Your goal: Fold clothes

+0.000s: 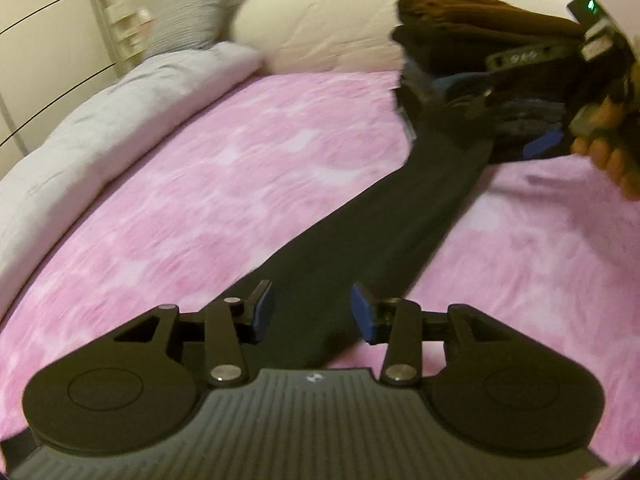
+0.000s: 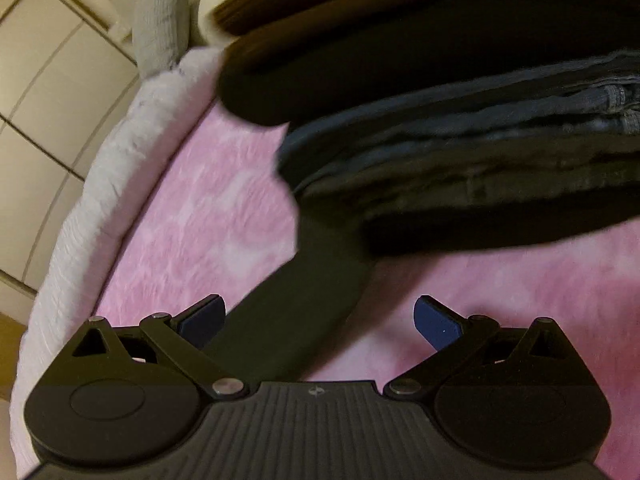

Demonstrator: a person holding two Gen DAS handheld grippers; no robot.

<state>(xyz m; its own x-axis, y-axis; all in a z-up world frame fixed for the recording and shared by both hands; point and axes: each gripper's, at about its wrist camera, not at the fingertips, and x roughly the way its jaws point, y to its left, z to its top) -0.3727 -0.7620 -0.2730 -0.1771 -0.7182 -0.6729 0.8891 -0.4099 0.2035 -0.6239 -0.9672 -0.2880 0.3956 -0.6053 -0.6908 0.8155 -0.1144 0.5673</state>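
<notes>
on pink blanket (image 1: 192, 184), one dark garment (image 1: 360, 232)

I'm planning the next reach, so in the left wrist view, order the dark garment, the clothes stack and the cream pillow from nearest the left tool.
1. dark garment, running out from between its fingers.
2. clothes stack, upper right.
3. cream pillow, behind the stack.

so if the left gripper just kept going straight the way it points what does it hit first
Most likely the long dark garment stretched across the pink bedspread: it runs right between the open left gripper pads and onward. Depth is hard to judge, so how soon is unclear.
</notes>
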